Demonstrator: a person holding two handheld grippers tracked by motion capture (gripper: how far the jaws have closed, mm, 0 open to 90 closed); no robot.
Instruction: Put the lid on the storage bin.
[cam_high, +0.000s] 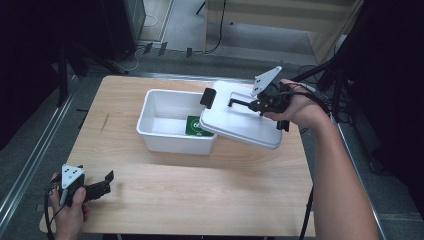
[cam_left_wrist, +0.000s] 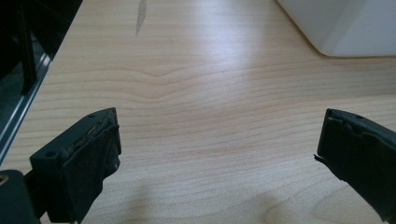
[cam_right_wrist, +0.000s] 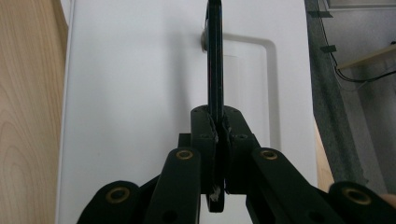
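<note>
Right tongs (cam_high: 255, 105) clamped on thin black handle (cam_right_wrist: 215, 60) of white plastic lid (cam_high: 240, 120), tilted over white rectangular tub's (cam_high: 165, 137) right end. Narrow grip: lid may swing, slip. Left tongs (cam_high: 102, 184) apart, near-left desk (cam_high: 200, 190).

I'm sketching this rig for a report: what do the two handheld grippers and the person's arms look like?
Both the left gripper and the right gripper are black, each topped by a grey three-cornered plate and trailing a thin black cable. The jaws are blocky, with worn black padding, on linkage bars with brass-coloured pivot pins. The forearms are bare, with no sleeves visible.
</note>
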